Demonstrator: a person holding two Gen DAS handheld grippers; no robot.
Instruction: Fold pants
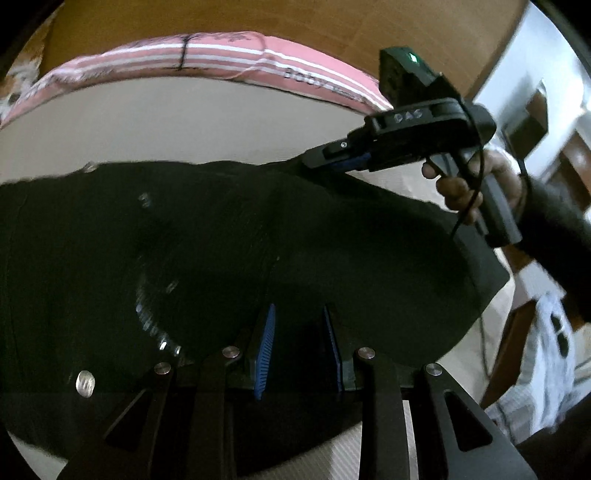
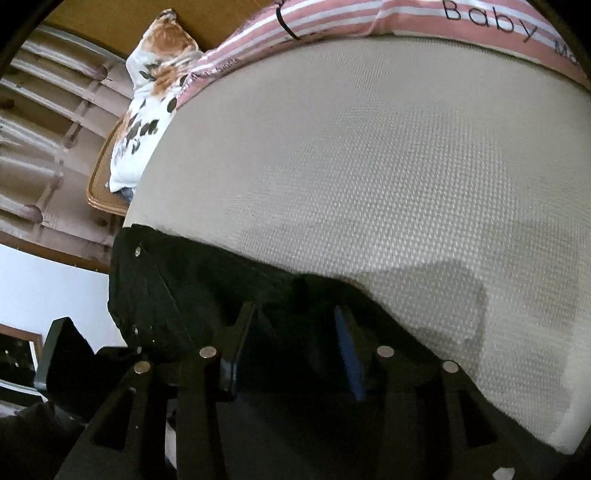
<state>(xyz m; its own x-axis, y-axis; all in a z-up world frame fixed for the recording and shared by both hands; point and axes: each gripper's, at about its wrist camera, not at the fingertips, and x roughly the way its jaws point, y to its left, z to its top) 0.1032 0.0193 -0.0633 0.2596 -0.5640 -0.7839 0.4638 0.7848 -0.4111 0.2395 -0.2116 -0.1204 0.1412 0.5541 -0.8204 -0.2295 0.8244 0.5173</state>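
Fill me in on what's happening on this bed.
A person holds a two-finger gripper in each hand and is folding black pants spread on a beige mattress. The left gripper sits low over the dark cloth, which lies between its blue pads. The right gripper is at the far edge of the pants, jaws apart over a fold of cloth. A pink striped blanket lies along the headboard.

We see a bed covered with a pale, woven-textured mattress surface point(image 2: 369, 166). Along its far edge lies a pink blanket with white stripes point(image 1: 207, 55) and dark lettering. Behind it stands a brown wooden headboard point(image 1: 295, 22). At the bed's corner rests a white pillow with orange and dark floral print point(image 2: 147, 96), beside a tufted beige panel point(image 2: 48, 147). A white wall point(image 2: 44, 280) shows lower down.
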